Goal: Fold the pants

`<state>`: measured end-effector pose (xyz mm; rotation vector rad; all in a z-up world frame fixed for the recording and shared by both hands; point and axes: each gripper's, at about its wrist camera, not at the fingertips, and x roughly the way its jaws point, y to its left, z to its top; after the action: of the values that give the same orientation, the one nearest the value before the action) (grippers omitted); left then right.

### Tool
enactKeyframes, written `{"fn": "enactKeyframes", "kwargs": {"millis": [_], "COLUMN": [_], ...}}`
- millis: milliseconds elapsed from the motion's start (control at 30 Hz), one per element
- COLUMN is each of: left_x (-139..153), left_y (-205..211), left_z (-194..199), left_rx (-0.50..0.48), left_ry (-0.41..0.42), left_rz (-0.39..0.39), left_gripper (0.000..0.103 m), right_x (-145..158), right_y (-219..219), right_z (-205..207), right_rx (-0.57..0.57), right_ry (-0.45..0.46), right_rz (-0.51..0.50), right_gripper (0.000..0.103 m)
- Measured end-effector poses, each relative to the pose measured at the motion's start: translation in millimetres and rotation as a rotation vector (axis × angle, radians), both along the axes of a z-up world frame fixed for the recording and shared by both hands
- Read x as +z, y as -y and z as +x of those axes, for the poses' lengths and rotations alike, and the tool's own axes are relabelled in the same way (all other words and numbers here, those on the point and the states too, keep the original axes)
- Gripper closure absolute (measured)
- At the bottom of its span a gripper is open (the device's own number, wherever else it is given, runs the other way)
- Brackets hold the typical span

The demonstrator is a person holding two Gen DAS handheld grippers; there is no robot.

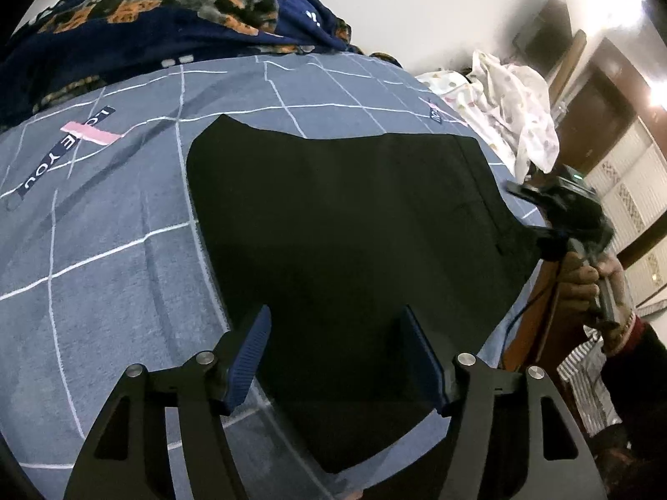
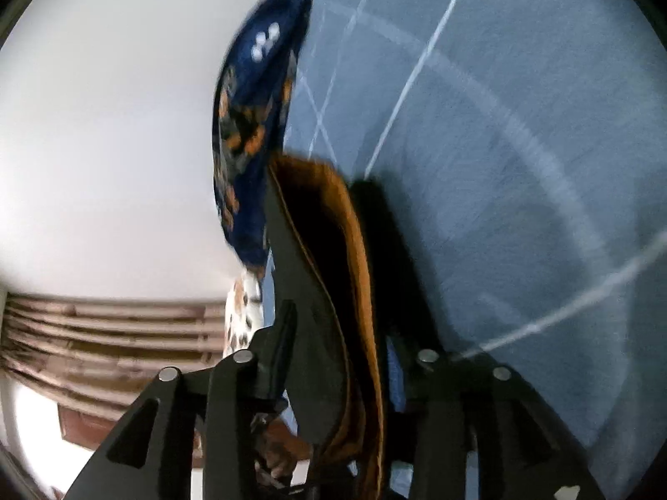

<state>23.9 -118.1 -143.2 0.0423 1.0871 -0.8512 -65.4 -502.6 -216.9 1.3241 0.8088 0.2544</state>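
bare sheet [image 1: 104, 258] left of pants [image 1: 342, 225]; blanket [image 1: 146, 12] heaped behind; white cloth [image 1: 512, 100] crowds right

Left gripper [image 1: 337, 358] above near end of pants [image 1: 342, 225], jaws spread wide, blue ribbed pads [image 1: 248, 358] apart, nothing between them. Right gripper [image 1: 558, 212] at right edge of pants, tilted, gripped by bare hand [image 1: 592, 287], dark sleeve at wrist. Right wrist view blurred: right gripper fingers [image 2: 279, 358] close together, dark fabric with orange-brown lining pinched between them.
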Motion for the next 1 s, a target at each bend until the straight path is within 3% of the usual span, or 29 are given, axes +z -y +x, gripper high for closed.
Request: {"fn": "enactKeyframes", "kwargs": {"millis": [100,167,233,500,733,767,833,1000], "left_x": [-0.1,0.0,-0.6,-0.1,-2.1,-2.3,-2.7,-0.5], "left_y": [-2.2,-3.5,-6.4,-14.0,-11.2,-11.1,-11.5,-13.2], "left_z": [2.3,3.8,5.9,8.2,6.1,5.7,4.2,3.6], "left_rx": [0.008,0.016,0.029,0.062,0.053,0.052,0.049,0.05], "left_ry": [-0.015,-0.026,-0.044,-0.069,-0.049,-0.047,-0.039,-0.047], "left_rz": [-0.018,-0.029,-0.043,-0.063,-0.047,-0.045,-0.035,-0.03], "left_gripper": [0.037,0.037,0.037,0.037,0.036,0.035,0.034,0.033], "right_x": [26.4,47.1,56.0,5.9,-0.2,-0.9,1.2,18.3], "right_y": [13.1,8.0,-6.6,-28.5,-16.5,-16.5,-16.9,-24.0], "right_z": [-28.2,-51.7,-64.4,-69.1,-62.5,-60.7,-57.4,-69.7], "right_rx": [-0.062,-0.032,0.006,-0.003,-0.039,-0.04,-0.041,-0.06], "right_ry": [0.056,0.155,0.179,0.01,-0.012,-0.021,-0.043,-0.018], "right_rz": [-0.052,-0.023,-0.01,0.067,0.096,0.096,0.064,-0.003], "right_gripper": [0.065,0.065,0.065,0.065,0.065,0.066,0.089,0.09]}}
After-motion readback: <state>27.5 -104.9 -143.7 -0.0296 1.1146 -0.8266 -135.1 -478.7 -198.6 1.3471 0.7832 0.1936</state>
